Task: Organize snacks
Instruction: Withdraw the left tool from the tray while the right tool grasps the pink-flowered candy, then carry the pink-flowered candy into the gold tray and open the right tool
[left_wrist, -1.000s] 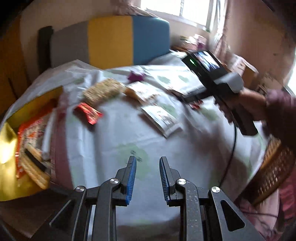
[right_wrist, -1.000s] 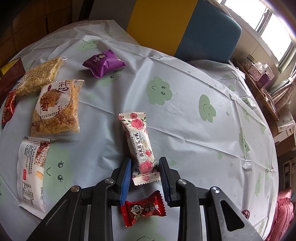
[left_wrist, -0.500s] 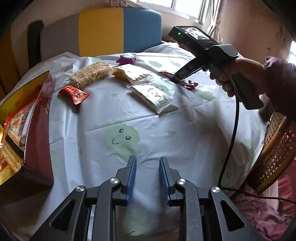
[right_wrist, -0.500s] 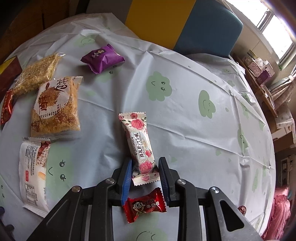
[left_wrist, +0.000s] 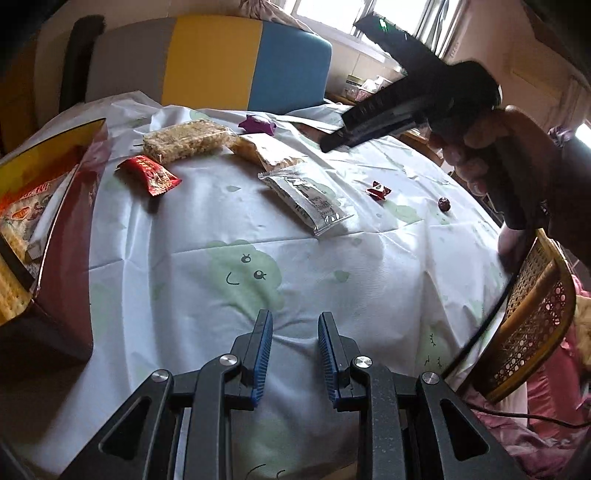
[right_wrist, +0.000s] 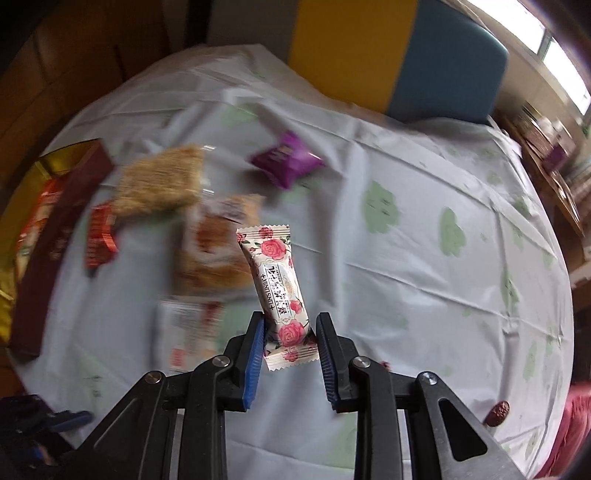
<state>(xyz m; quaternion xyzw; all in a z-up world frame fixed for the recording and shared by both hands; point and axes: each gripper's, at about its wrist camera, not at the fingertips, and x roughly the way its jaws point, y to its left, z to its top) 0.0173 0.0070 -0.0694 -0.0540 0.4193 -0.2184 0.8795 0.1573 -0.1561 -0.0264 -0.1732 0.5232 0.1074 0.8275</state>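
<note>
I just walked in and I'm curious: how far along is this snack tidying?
Early on, it seems. Some packets already lie in the open red and gold box. The right gripper is clamped on a rose-printed snack, lifted off the tablecloth. The left gripper holds nothing. Still loose: the crispy bars, red packet, purple packet, white packet and small candies.
</note>
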